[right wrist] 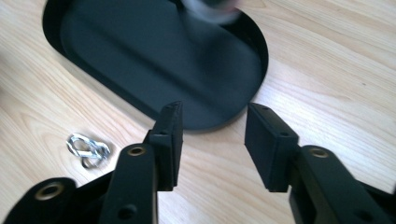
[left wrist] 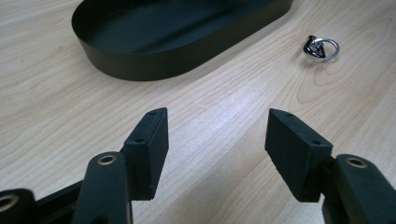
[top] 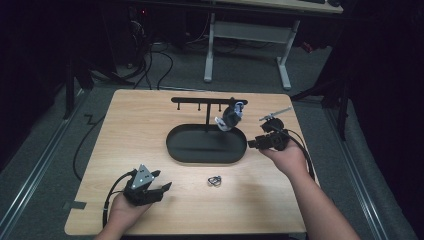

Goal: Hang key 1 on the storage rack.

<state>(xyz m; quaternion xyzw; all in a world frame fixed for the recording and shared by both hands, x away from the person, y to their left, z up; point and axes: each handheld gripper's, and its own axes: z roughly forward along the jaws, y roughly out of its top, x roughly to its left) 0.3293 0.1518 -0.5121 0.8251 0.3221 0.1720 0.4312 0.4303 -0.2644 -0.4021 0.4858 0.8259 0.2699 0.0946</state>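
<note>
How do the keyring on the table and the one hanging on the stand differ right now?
The metal keyring lies flat on the table before the black tray; the hanging item dangles from the stand's bar. The first is small, bare silver; the second is bulkier, dark and bluish-white. Neither is gripped.

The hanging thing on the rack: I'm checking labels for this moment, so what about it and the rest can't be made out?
- Hanging thing: too small and dim in the high view; in the right gripper view blurred and cut off by the top edge.
- Metal rings: tiny in the high view; their number and linking stay unclear in the left gripper view.
- Rack hooks: too small in the high view.
</note>
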